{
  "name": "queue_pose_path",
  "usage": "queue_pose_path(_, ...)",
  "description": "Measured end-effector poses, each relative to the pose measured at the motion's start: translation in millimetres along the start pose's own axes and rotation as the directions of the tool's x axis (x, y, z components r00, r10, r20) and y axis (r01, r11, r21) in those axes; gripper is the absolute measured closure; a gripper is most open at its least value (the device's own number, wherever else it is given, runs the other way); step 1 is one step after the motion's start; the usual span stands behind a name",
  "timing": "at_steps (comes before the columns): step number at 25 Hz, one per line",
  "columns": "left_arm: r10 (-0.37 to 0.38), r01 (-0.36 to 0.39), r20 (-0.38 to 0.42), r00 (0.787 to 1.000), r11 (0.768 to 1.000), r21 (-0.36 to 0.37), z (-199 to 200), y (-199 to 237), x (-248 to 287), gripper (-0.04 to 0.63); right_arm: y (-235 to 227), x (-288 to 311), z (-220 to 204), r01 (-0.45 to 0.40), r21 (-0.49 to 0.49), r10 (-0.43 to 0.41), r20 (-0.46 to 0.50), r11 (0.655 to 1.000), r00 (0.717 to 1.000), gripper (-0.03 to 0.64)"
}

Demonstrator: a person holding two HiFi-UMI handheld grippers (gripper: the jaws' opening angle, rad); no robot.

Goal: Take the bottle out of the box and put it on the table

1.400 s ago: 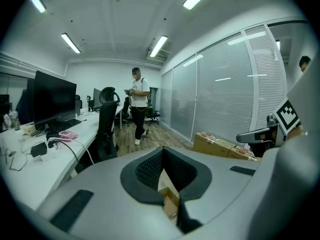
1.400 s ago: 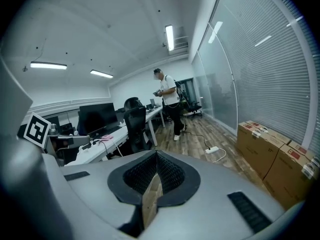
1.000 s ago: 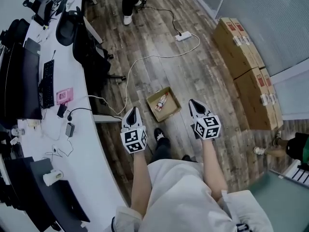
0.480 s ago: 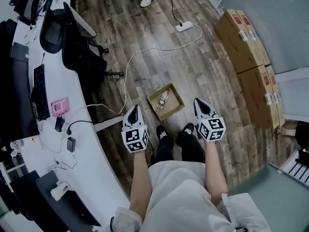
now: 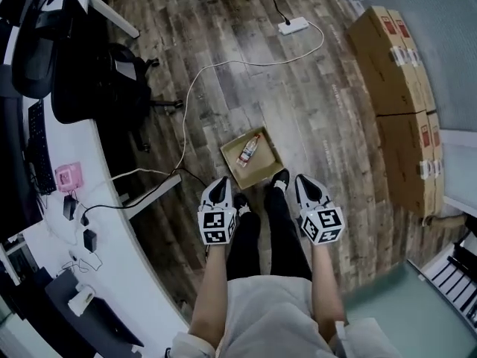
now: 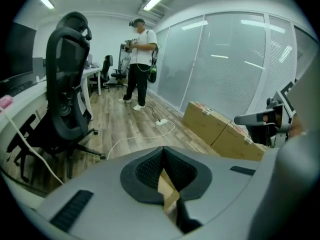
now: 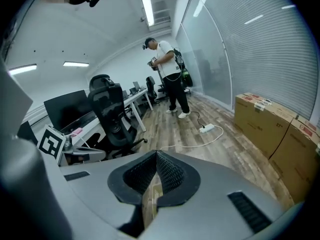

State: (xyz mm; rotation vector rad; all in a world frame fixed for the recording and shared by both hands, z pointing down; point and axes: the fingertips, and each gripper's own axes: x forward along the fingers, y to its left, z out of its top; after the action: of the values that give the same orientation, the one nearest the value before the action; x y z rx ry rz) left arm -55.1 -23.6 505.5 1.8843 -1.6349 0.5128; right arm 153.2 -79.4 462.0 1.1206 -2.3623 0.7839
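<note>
- Bottle (image 5: pixel 248 150) lies on its side, slanted, inside a shallow open cardboard box (image 5: pixel 262 172), toward the box's far half. Nothing touches it.
- The box sits on the wooden floor (image 5: pixel 320 110), turned corner-on, just far of the wearer's two dark shoes (image 5: pixel 280 177).
- Left gripper (image 5: pixel 219 186) shows just beside the box's near left edge, pointing away and downward. Its jaws are pressed together at the tips and grip nothing. In its own view the ribbed pads (image 6: pixel 150 169) meet at a point, and a strip of the box's cardboard shows through the slit behind them.
- Right gripper (image 5: pixel 304 184) shows to the right of the box's right corner, apart from it, with one shoe between. Its jaws are likewise closed tip to tip, with nothing held.
- A long white table (image 5: pixel 119 259) runs down the left side, well apart from the box, and carries a keyboard (image 5: pixel 36 136) and a small pink item (image 5: pixel 68 176).
- A black office chair (image 5: pixel 74 66) stands at the far left, beside the table.
- A white cable (image 5: pixel 195 88) curls over the floor from a power strip (image 5: pixel 294 26) at the far side and passes left of the box.
- Brown cartons (image 5: pixel 395 66) are lined up along the right wall.
- A second person (image 6: pixel 140 54) stands at the far end of the room.
</note>
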Motion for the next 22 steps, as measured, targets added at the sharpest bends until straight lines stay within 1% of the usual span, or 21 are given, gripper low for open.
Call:
queue_pose_path(3, -0.034, 0.033, -0.066, 0.997, 0.999, -0.014, -48.9, -7.2, 39.9, 0.581, -14.8, 17.2, -35.0, -0.013, 0.030, 0.014, -0.037, 0.999, 0.999, 0.577)
queue_pose_path(5, -0.072, 0.070, -0.106, 0.992, 0.997, -0.025, -84.0, -11.4, 70.7, 0.580, -24.9, 27.7, -60.7, -0.011, 0.056, 0.015, -0.058, 0.998, 0.998, 0.577)
queue_pose_path(7, -0.106, 0.106, -0.152, 0.983, 0.994, -0.012, -118.0, -13.7, 99.1, 0.580, -31.7, 37.8, -88.8, -0.008, 0.087, 0.016, -0.085, 0.996, 0.996, 0.577)
queue_pose_path(9, -0.124, 0.126, -0.195, 0.973, 0.992, -0.002, -149.5, -13.8, 121.1, 0.580, -34.3, 46.2, -116.7, -0.018, 0.106, 0.030, -0.114, 0.994, 0.993, 0.577)
queue_pose_path(13, -0.153, 0.154, -0.260, 0.953, 0.988, -0.015, -206.4, -10.4, 166.0, 0.580, -39.6, 65.6, -157.7, -0.047, 0.092, 0.059, -0.133, 0.995, 0.989, 0.577)
queue_pose_path(16, -0.182, 0.191, -0.307, 0.934, 0.982, -0.003, -247.5, -8.0, 198.1, 0.580, -39.9, 82.0, -183.3, -0.072, 0.062, 0.080, -0.140, 0.995, 0.987, 0.577)
queue_pose_path(20, -0.188, 0.201, -0.349, 0.918, 0.980, 0.002, -297.0, -1.6, 238.4, 0.580, -42.9, 105.2, -211.8, -0.105, 0.049, 0.111, -0.147, 0.993, 0.983, 0.577)
queue_pose_path(22, -0.177, 0.196, -0.354, 0.918, 0.980, 0.017, -314.4, 3.0, 255.9, 0.580, -45.5, 114.4, -223.2, -0.116, 0.052, 0.122, -0.143, 0.992, 0.982, 0.577)
